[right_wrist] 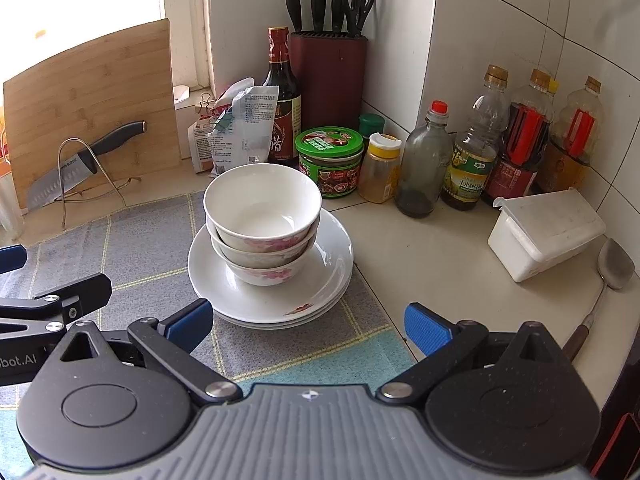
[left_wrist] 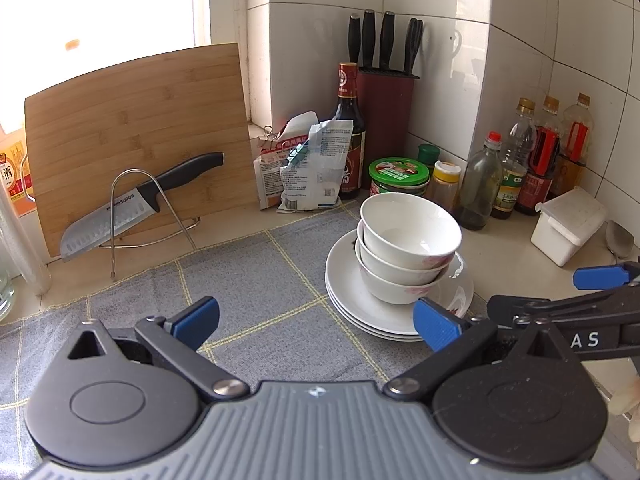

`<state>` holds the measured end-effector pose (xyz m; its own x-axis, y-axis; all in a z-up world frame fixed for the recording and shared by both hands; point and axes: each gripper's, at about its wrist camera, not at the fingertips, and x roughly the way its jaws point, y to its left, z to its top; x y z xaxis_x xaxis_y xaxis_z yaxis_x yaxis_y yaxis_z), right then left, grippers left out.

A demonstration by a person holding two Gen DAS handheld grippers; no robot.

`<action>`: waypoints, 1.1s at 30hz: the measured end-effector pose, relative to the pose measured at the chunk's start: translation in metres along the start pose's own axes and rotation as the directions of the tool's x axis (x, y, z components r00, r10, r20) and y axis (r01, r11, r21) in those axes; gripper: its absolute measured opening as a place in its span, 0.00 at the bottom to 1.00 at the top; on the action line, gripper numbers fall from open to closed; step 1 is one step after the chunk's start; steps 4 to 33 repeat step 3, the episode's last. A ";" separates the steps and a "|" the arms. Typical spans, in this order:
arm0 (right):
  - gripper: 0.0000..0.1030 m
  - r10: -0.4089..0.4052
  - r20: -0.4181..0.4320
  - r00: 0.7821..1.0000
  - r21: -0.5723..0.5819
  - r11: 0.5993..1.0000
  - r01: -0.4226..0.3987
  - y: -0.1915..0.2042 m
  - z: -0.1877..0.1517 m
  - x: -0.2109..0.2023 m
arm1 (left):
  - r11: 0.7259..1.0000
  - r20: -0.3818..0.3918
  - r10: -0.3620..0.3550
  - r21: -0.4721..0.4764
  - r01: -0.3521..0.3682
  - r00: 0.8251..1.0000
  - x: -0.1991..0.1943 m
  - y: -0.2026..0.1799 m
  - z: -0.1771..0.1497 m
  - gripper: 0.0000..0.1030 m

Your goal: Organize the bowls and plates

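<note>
Three white bowls (left_wrist: 408, 248) with pink flower prints are nested on a stack of white plates (left_wrist: 348, 300) at the right edge of a grey checked mat (left_wrist: 256, 292). In the right wrist view the bowls (right_wrist: 262, 220) stand on the plates (right_wrist: 320, 280) just ahead. My left gripper (left_wrist: 316, 326) is open over the mat, nothing between its blue pads, the right pad near the plates' front rim. My right gripper (right_wrist: 308, 326) is open too, in front of the plate stack and empty. The right gripper's arm shows at the right of the left wrist view.
A bamboo cutting board (left_wrist: 136, 132) leans at the back left with a knife (left_wrist: 132, 208) on a wire stand. Bags, a dark sauce bottle (right_wrist: 282, 100), a red knife block (right_wrist: 330, 76), a green-lidded jar (right_wrist: 330, 160), oil bottles (right_wrist: 472, 160), a white lidded box (right_wrist: 544, 232) and a metal spatula (right_wrist: 612, 268) crowd the corner.
</note>
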<state>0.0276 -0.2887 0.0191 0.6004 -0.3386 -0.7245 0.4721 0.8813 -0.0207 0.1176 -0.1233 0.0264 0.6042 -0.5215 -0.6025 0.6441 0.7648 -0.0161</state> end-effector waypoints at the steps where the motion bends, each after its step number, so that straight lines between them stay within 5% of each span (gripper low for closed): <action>1: 1.00 -0.001 -0.001 1.000 -0.002 1.000 0.001 0.000 0.000 0.000 | 1.000 -0.001 0.000 0.000 0.000 1.000 0.000 0.000 0.000 0.99; 33: 1.00 0.000 0.000 1.000 0.001 1.000 0.000 0.000 0.000 0.000 | 1.000 -0.001 -0.001 -0.001 0.001 1.000 0.000 0.001 0.001 0.99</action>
